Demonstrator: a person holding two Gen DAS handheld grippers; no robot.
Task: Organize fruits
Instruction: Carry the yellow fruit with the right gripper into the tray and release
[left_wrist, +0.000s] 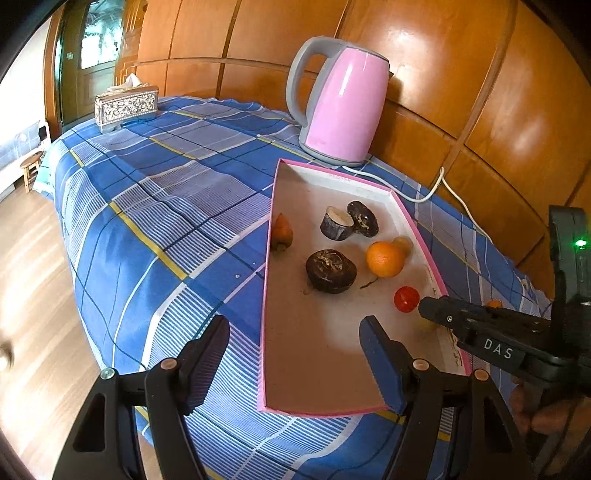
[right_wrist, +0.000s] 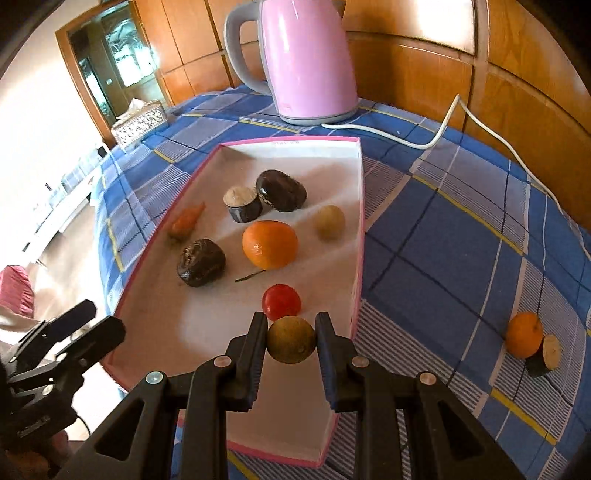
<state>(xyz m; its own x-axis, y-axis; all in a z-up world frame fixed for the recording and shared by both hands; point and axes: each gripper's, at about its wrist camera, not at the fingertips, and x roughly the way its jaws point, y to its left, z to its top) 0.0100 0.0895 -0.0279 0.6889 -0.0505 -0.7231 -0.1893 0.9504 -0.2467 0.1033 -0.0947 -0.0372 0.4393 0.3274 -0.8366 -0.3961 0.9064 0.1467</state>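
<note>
Fruit, a small round yellow-green one (right_wrist: 291, 340), sits clamped in the right tongs (right_wrist: 291, 341) above the pink-rimmed white cardboard tray (right_wrist: 360, 206). Lower it just short of the red tomato (right_wrist: 281, 301) before releasing. Left tongs (left_wrist: 295, 363) hang apart, empty.

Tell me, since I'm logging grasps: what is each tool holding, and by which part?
The right tool pinches a round yellow-green fruit by its two opposite sides, above the tray. The left tool is open, holding nothing.
</note>
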